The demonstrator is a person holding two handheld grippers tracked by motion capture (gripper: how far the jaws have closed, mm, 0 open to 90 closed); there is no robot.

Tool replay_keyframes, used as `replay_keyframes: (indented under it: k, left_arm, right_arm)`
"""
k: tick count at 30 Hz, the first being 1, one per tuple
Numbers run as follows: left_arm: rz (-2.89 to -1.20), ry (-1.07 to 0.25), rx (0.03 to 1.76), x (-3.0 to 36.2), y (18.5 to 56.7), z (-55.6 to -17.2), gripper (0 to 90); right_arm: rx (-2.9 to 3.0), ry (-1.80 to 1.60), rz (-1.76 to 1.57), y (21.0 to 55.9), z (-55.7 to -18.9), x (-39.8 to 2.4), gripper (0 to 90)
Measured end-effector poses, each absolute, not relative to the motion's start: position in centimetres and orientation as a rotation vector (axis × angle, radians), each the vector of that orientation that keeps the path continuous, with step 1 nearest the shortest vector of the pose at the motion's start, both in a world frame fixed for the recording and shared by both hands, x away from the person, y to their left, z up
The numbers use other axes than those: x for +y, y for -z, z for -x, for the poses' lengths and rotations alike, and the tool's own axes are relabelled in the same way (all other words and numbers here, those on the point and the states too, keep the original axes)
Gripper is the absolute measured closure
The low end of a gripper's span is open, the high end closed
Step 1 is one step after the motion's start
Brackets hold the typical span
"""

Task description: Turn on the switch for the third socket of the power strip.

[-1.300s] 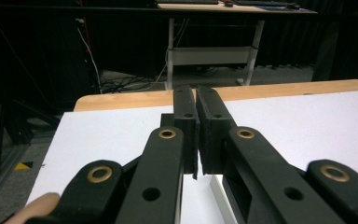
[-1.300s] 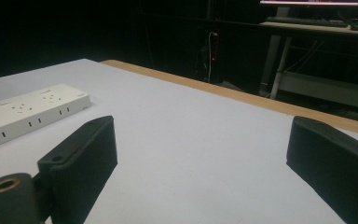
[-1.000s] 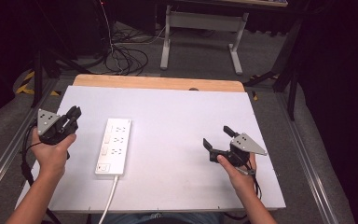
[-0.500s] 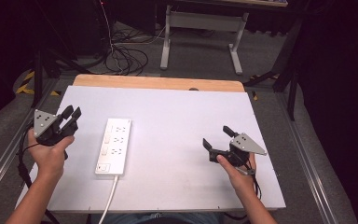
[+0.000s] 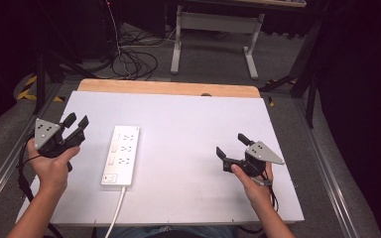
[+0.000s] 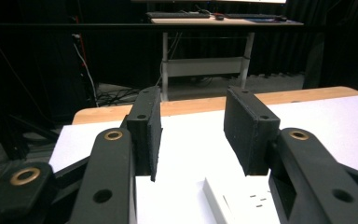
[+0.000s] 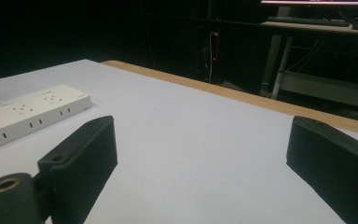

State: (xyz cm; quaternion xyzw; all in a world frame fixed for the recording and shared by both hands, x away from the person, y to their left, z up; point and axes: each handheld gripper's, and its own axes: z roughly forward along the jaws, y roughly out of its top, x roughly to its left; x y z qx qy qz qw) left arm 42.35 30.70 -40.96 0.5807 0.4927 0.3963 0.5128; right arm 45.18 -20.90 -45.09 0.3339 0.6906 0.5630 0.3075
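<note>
A: Which step is judged to be in hand?

B: An approach — the left gripper [image 5: 77,121] is held at the table's [image 5: 188,114] left edge, its jaws just having been opening, nothing between them; the right gripper [image 5: 231,145] is parted wide and empty, well apart from the power strip [image 5: 121,154].

A: And where is that strip found?

B: Flat on the white table, just beside the left gripper, cord [image 5: 115,213] trailing toward the person; next, a wider opening and a reach across to it seem called for.
</note>
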Motion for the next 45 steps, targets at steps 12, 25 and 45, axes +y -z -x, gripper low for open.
replay_keyframes:
  k: [12, 25, 45]
  left_arm:
    - [-1.356, -0.931, 1.143, 29.8, 40.5, -40.5, 52.5]
    - [-1.318, -0.942, 1.175, 30.3, 40.5, -39.3, 41.7]
    - [-1.319, -0.981, 1.235, 31.0, 40.7, -38.9, 28.1]
  right_arm:
    - [1.827, -1.485, -0.886, 45.1, -45.2, -20.9, 8.8]
    - [1.828, -1.483, -0.885, 45.1, -45.2, -20.9, 8.6]
    - [1.825, -1.483, -0.887, 45.1, -45.3, -20.9, 8.6]
